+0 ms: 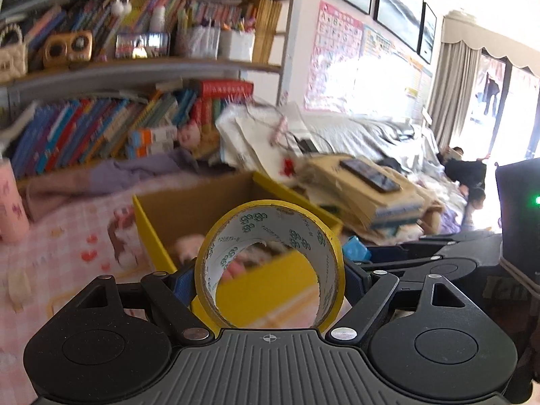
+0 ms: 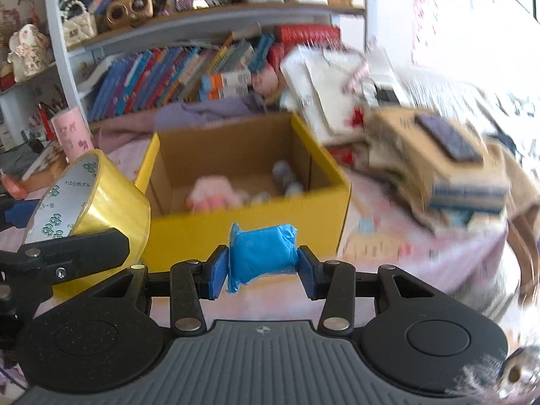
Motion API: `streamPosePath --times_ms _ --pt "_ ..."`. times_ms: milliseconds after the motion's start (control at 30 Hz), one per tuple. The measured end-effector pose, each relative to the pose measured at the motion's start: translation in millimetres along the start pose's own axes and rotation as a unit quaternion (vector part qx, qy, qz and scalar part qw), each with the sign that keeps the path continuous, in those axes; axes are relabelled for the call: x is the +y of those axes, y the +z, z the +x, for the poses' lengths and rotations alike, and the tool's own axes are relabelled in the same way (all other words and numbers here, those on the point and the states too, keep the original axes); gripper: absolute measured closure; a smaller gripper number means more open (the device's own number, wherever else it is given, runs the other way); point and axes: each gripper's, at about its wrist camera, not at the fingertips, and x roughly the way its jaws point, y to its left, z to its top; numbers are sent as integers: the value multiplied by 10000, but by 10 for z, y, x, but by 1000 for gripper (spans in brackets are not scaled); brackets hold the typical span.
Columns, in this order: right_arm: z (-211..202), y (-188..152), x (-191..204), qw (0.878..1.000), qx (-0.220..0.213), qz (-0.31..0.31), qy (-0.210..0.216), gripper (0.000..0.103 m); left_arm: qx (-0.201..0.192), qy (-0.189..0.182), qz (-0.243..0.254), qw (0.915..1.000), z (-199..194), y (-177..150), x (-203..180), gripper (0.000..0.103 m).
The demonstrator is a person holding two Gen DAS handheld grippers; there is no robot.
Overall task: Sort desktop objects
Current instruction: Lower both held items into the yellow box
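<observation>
The left claw (image 1: 270,270) grips a yellow tape roll (image 1: 270,263) across its width, pads on the outer rim, so the roll stands on edge with its hole facing the camera. The right claw (image 2: 263,266) is clamped on a small blue wrapped bundle (image 2: 261,254), pinched at both ends. Both loads hang just in front of the open yellow box (image 2: 249,226) on the pink tabletop (image 2: 388,246), presumably the sorting bin, since it already holds a pink thing and some smaller items, too blurred to name.
</observation>
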Motion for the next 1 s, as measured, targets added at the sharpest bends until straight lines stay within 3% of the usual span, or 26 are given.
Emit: streamPosePath --times_ms 133,567,800,1000 --pt "123 230 -114 9994 -269 -214 85 62 -195 299 123 9993 101 165 -8 19" --pt "643 628 -437 9954 -366 -783 415 62 -490 1110 238 9923 553 393 11 19" --pt "1001 697 -410 9881 -159 -1362 697 62 -92 1225 520 9911 948 393 -1 19" --pt "1321 673 -369 9782 256 -1841 929 62 503 1205 566 9898 1237 323 43 19"
